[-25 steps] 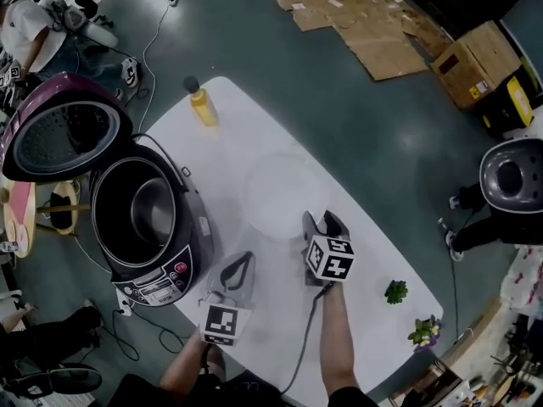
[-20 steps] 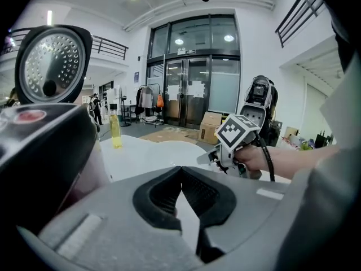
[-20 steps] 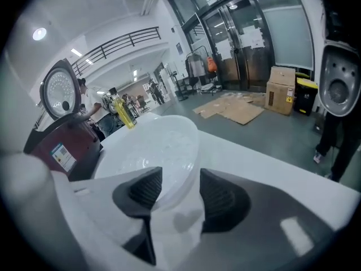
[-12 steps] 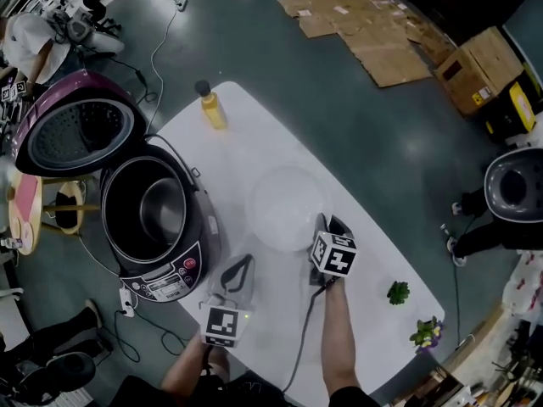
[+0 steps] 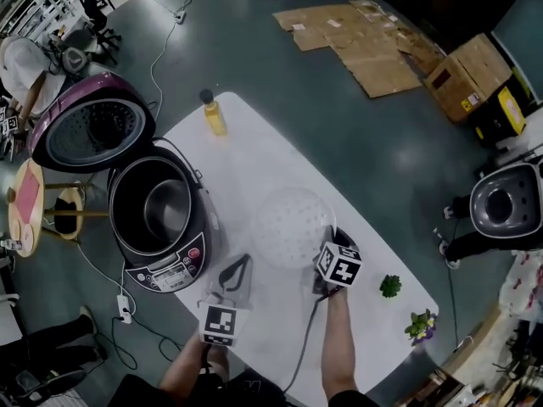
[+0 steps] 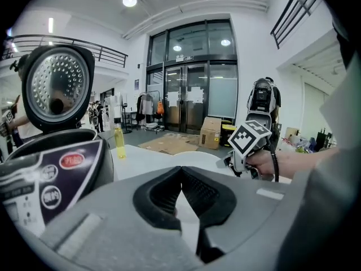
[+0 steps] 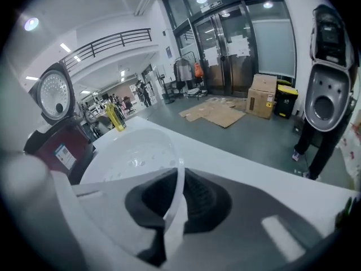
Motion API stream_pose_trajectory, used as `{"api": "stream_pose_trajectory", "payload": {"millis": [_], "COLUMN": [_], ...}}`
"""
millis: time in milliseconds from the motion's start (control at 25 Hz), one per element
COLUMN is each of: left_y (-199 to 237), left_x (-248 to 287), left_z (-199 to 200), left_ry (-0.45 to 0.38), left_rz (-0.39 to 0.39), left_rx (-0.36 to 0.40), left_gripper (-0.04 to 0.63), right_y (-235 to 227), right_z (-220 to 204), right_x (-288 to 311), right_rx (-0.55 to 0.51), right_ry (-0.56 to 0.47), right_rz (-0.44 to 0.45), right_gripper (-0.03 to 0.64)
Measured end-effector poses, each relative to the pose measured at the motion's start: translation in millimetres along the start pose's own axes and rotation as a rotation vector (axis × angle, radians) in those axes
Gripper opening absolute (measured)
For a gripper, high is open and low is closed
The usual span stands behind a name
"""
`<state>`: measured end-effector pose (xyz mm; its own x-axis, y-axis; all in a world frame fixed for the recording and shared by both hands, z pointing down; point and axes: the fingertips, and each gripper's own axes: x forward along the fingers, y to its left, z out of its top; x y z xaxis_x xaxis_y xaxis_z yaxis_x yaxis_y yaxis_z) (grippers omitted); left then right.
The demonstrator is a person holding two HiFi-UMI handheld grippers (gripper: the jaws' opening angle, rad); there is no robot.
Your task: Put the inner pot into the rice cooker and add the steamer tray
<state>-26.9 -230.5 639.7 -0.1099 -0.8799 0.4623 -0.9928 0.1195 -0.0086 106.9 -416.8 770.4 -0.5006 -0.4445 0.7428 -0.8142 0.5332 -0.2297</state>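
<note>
our right gripper has just been closing its jaws and pinches the steamer tray by its near rim; the rice cooker, inner pot inside, lies leftward, nearer our closed, empty left gripper.

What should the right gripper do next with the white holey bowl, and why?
Probably lift the steamer tray and carry it over the open rice cooker. The right gripper has just closed on the tray's rim, and the inner pot already sits inside the cooker.
</note>
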Motion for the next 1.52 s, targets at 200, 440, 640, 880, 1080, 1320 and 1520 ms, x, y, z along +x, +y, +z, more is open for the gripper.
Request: {"api": "stream_pose_trajectory", "payload": {"millis": [200, 440, 640, 880, 1080, 1320, 1520], "left_y": [-7.6, -14.4, -17.7, -16.9, -12.5, 7.0, 31.8], "left_x": [-17.6, -40.0, -53.3, -64.7, -67.0, -78.6, -97.4], "left_z": [21.8, 43.6, 63.0, 80.2, 88.8, 99.9, 119.8], "left_ry": [-0.040, -0.084, -0.117, -0.150, -0.177, -0.215, -0.252], "left_rz": [-0.002, 0.004, 0.004, -0.011, -0.046, -0.077, -0.077], "left_rx": [0.022, 0.028, 0.041, 0.065, 0.075, 0.077, 0.077], "left_gripper": [0.011, 0.011, 0.011, 0.011, 0.011, 0.011, 0.011], "right_y": [-6.7, -11.4, -10.6, -5.6, 0.8, 19.1, 46.8], "right_z": [18.7, 38.9, 48.4, 53.9, 59.0, 66.2, 84.2], "right_x": [-41.6, -95.3, -129.9, -163.0, -183.8, -200.4, -216.7], "right_rx": [0.023, 0.026, 0.042, 0.073, 0.087, 0.109, 0.102], "right_ry": [-0.055, -0.103, -0.139, -0.174, -0.208, -0.238, -0.266], "right_rz": [-0.003, -0.012, -0.014, -0.013, -0.037, -0.065, -0.067], "right_gripper": [0.021, 0.021, 0.021, 0.021, 0.021, 0.021, 0.021]}}
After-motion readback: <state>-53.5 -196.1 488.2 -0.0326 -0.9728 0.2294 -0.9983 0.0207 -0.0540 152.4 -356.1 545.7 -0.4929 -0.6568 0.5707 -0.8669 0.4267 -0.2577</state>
